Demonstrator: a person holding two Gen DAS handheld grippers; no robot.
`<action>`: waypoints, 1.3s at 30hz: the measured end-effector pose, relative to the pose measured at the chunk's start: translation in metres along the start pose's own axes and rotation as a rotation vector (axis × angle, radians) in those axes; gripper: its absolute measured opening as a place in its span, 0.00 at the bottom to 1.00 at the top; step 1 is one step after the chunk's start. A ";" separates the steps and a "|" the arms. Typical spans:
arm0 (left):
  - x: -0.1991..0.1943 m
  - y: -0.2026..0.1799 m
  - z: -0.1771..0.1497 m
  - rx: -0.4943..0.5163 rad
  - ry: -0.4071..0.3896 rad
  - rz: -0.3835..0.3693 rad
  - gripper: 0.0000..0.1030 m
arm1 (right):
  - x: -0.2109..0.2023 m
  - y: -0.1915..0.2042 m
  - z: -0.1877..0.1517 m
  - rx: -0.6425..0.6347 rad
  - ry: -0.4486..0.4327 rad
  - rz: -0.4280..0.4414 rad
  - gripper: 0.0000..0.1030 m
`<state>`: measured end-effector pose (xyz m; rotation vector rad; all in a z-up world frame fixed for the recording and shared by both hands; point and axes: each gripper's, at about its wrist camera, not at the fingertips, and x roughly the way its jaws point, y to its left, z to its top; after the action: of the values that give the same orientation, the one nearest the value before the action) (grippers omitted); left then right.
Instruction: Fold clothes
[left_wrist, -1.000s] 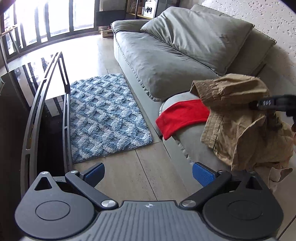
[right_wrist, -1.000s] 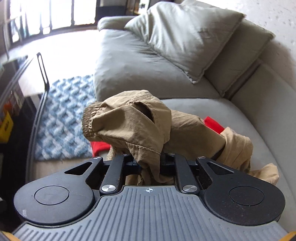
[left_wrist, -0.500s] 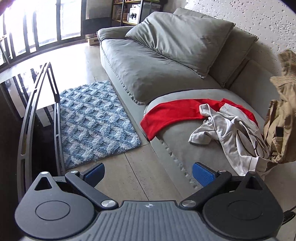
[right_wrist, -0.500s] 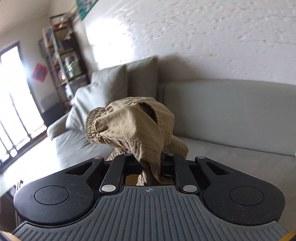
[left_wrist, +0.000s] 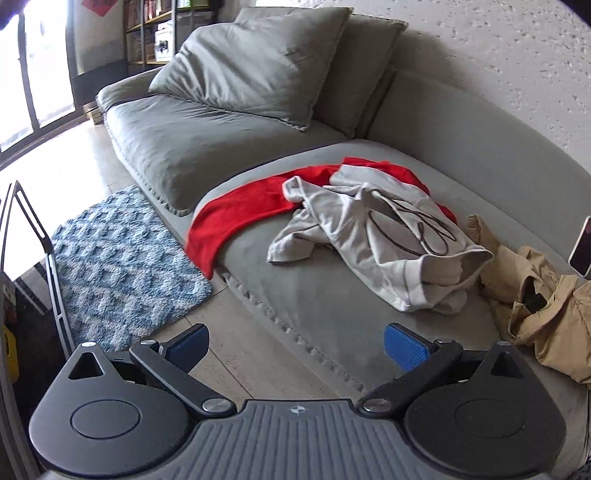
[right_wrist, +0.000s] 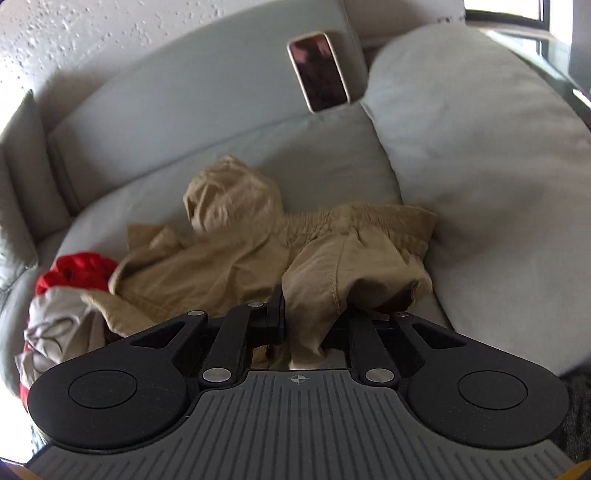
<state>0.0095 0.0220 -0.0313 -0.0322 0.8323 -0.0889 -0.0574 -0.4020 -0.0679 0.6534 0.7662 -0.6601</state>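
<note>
Khaki shorts (right_wrist: 258, 254) now lie down on the sofa seat (right_wrist: 229, 147), crumpled, elastic waistband toward the big cushion (right_wrist: 480, 155) on the R side. 1 s ago they hung in the air over the pile, lifted by the R gripper; 0.5 s ago they were swung up against the wall. So they're moved off the other clothes onto a bare stretch of seat, prob. the spot to fold them.

R gripper (right_wrist: 314, 325) is still clamped on a fold of the khaki fabric, jaws near closed w/ cloth bunched between them; not let go yet. L gripper (left_wrist: 295, 343) is wide open, holds nothing, hovers over the seat's front edge and floor, same as before.

With the shorts gone, the left wrist view shows what was under them: grey-white tee (left_wrist: 373, 236) w/ dark line print, rumpled, lying partly over a red garment (left_wrist: 251, 206) that drapes over the seat's front edge. Both unfolded, just beside the shorts. Phone (right_wrist: 319, 70) leans on the backrest, apart from the clothes.

Judgement: shorts separated but still a heap; need spreading flat before any fold. L gripper is free to take the other waistband end.
</note>
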 end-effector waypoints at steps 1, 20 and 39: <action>0.002 -0.012 0.000 0.022 0.001 -0.017 0.99 | -0.002 -0.005 -0.007 -0.018 0.006 0.012 0.13; 0.002 -0.186 -0.015 0.379 0.053 -0.293 0.96 | -0.111 -0.084 -0.041 -0.071 0.247 0.383 0.50; 0.037 -0.320 -0.045 0.841 0.075 -0.569 0.89 | -0.038 -0.119 0.035 0.025 0.170 0.180 0.73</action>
<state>-0.0208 -0.2993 -0.0685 0.5309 0.7870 -0.9727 -0.1509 -0.4902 -0.0523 0.7991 0.8459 -0.4538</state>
